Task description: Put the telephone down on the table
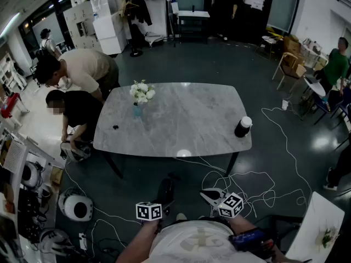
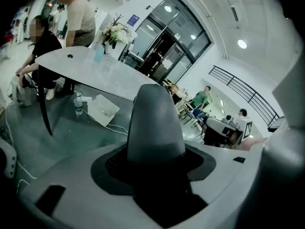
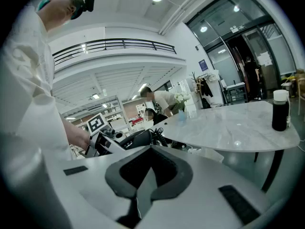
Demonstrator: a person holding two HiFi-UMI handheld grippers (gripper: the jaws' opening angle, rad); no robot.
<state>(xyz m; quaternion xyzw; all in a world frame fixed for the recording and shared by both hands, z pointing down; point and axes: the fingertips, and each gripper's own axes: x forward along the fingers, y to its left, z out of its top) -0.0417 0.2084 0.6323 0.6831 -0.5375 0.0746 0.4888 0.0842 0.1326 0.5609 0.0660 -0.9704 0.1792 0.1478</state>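
Floor at your feet is dark, with white cables (image 1: 241,179) looped across it. The grey marble bench (image 1: 181,130) stands well ahead of you, with a flower vase (image 1: 140,97) at its far left and a black bottle (image 1: 243,126) at its right edge. Two people (image 1: 82,70) bend beside its left end. Only the right gripper view shows the coiled cord (image 3: 159,136) on the telephone (image 3: 136,138). Your left claw (image 1: 164,199) is wide and clamped on the telephone, off the bench. Your right claw (image 3: 148,180) has its jaws together and holds nothing.

- White shirt (image 1: 193,242), faint pale print on the front.
- Left gripper (image 1: 164,186): dark, with a white cube (image 1: 148,211) bearing black square markers.
- Right gripper (image 1: 208,194): white fingers (image 1: 213,197), matching marker cube, pale grey shell (image 3: 200,194) with black patches.
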